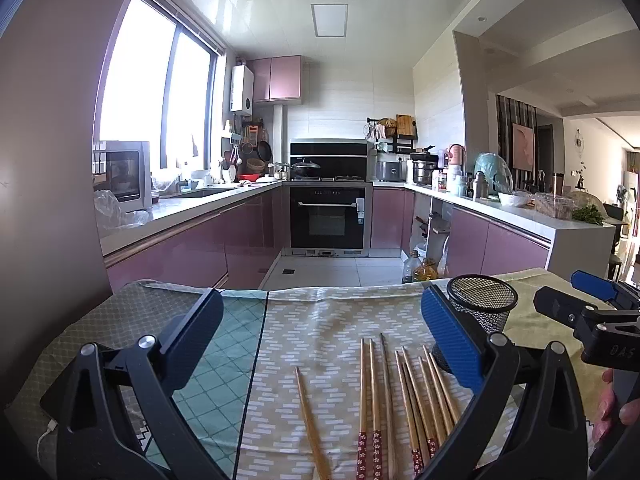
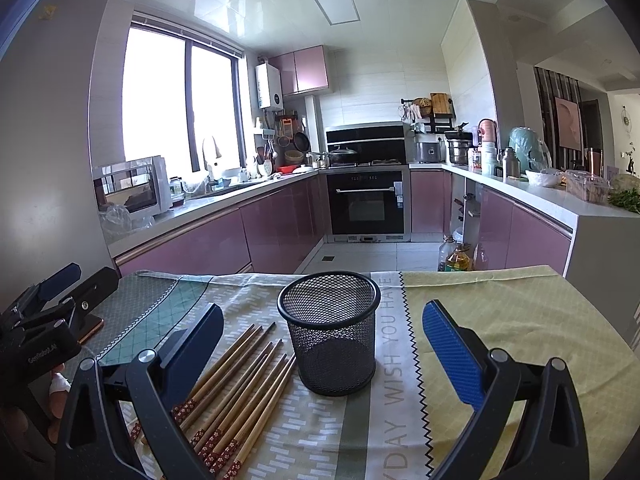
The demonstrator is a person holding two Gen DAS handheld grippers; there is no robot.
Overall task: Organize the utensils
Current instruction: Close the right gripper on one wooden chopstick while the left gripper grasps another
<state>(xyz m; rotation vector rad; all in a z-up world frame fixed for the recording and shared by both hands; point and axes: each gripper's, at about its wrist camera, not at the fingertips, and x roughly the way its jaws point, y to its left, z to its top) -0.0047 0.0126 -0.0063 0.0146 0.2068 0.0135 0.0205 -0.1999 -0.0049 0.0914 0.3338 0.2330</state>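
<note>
Several wooden chopsticks [image 1: 400, 400] with red flowered ends lie side by side on the patterned tablecloth; in the right wrist view the chopsticks [image 2: 236, 388] lie left of the cup. A black mesh cup [image 2: 330, 332] stands upright and looks empty; in the left wrist view the mesh cup [image 1: 482, 308] is partly behind my right finger. My left gripper [image 1: 320, 332] is open and empty, above the chopsticks. My right gripper [image 2: 320, 344] is open and empty, with the cup between its fingers' lines. The other gripper shows at each view's edge: the right gripper [image 1: 588, 312] and the left gripper [image 2: 52, 304].
The tablecloth [image 2: 520, 312] covers the table, whose far edge faces a kitchen with pink cabinets [image 2: 200, 248] and an oven [image 2: 368, 204]. Oil bottles [image 2: 454, 258] stand on the floor beyond the table. A phone [image 2: 92, 326] lies at the table's left.
</note>
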